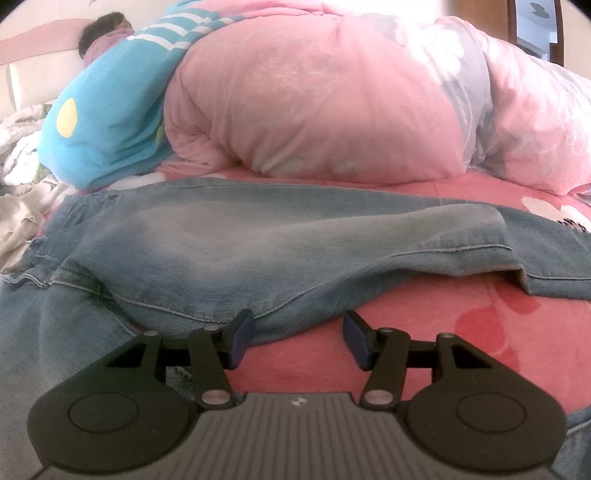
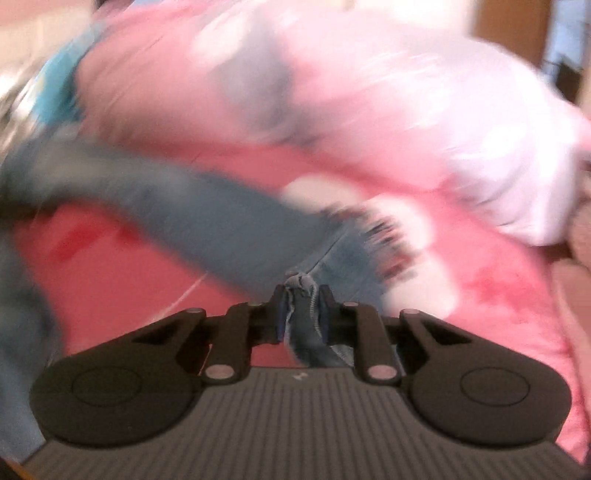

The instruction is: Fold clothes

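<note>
A pair of faded blue jeans (image 1: pixel 229 251) lies spread across the pink bed sheet (image 1: pixel 461 325), one leg running off to the right. My left gripper (image 1: pixel 295 341) is open just at the near hem of the jeans, its left pad touching the denim edge, nothing pinched between its pads. In the blurred right wrist view, my right gripper (image 2: pixel 303 314) is shut on a bunched fold of the jeans (image 2: pixel 236 232) near the frayed leg end (image 2: pixel 384 240), with the denim trailing away to the left.
A bulky pink floral duvet (image 1: pixel 332 103) is heaped behind the jeans. A blue pillow with a yellow spot (image 1: pixel 103 122) lies at the left, with a person's head (image 1: pixel 105 33) beyond it. White patterned cloth (image 1: pixel 18 177) is piled at the far left.
</note>
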`<state>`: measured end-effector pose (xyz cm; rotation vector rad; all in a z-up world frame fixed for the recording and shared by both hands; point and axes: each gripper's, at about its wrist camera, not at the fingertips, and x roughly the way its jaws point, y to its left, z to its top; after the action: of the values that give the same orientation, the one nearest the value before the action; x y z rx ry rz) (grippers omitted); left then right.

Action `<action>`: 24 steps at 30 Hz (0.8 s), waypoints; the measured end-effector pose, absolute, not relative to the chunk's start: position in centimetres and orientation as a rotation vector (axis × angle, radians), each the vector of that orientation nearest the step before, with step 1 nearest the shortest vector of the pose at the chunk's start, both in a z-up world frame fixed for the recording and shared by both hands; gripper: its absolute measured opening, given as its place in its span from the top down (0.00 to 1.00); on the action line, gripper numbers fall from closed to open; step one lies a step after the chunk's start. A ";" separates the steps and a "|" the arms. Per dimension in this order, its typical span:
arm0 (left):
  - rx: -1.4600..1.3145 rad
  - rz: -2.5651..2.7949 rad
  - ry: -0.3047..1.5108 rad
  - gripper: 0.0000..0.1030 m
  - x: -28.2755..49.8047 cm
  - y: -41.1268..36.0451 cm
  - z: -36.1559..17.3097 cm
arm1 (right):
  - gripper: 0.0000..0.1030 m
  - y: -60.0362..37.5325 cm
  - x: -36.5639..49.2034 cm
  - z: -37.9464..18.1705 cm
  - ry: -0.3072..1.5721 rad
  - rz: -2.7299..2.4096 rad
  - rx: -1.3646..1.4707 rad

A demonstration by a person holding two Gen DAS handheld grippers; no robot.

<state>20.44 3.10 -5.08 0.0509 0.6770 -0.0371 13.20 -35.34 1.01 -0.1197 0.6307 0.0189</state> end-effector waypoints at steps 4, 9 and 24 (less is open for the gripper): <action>0.062 -0.034 0.675 0.46 20.5 3.0 -5.2 | 0.95 -41.0 15.2 3.5 0.540 -0.107 -0.057; 0.066 -0.035 0.674 0.46 20.6 3.1 -5.3 | 0.95 -47.0 17.5 3.3 0.517 -0.219 0.036; 0.069 -0.038 0.674 0.45 20.5 3.2 -5.3 | 0.77 -53.0 20.3 -3.4 0.631 -0.492 0.264</action>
<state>20.51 3.25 -5.33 0.0688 0.6741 -0.0385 20.30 -52.99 -3.41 0.2645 0.6307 -0.4922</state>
